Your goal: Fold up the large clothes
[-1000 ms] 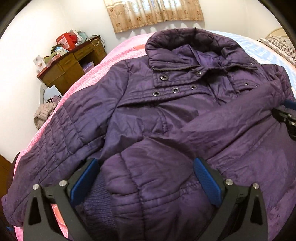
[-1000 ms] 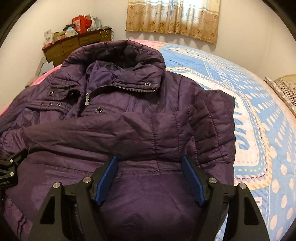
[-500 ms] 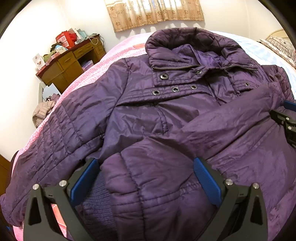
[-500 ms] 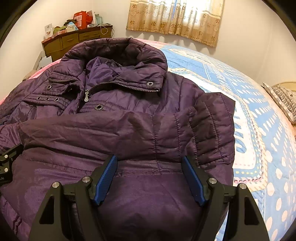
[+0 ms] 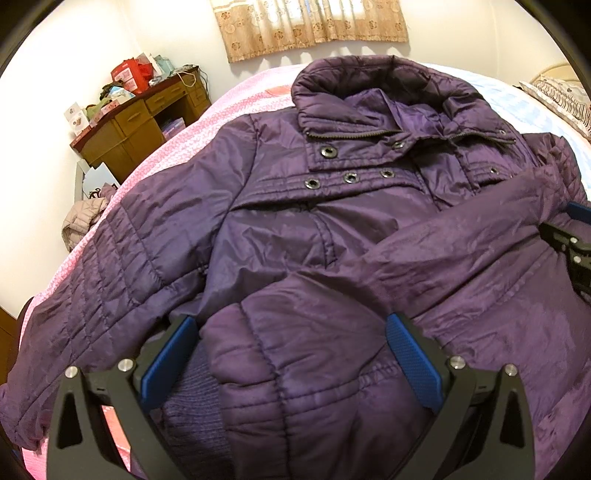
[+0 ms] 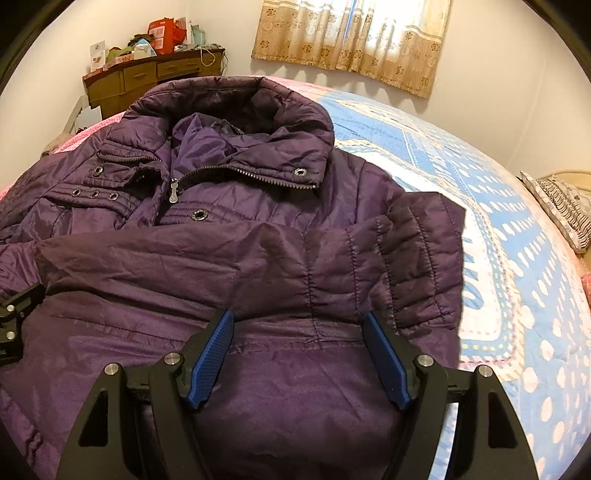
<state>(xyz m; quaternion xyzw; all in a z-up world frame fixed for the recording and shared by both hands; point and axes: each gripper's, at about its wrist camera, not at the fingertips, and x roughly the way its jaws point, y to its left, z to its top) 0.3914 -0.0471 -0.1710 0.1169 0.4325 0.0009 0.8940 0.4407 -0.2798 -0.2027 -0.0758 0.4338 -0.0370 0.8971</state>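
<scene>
Purple padded jacket [image 5: 295, 229] lies front-up across a bed [image 6: 517, 258], collar toward the far wall and curtain [image 5: 314, 26]. One sleeve [image 6: 258, 266] is folded across the chest, running from the jacket's outer edge beyond the right gripper's fingers over toward the left gripper.

Left gripper [image 5: 291, 362] stands with its jaws spread wide; the cuff end [image 5: 295, 369] of that folded sleeve bulges up between the blue pads [image 5: 413, 365], with the ribbed knit cuff close against the near-left pad. Whether the pads press the fabric cannot be told; the jaws look released rather than clenched.

Right gripper [image 6: 299, 358] is also spread wide, its fingers resting low over the jacket's lower front, just short of the folded sleeve's edge. Nothing is pinched between them.

Past the left gripper's fingers, the other sleeve [image 5: 92, 295] lies stretched out to the left on the pink sheet [image 5: 207, 118]. Beyond the collar stands a wooden desk [image 5: 140, 129] piled with clutter.
</scene>
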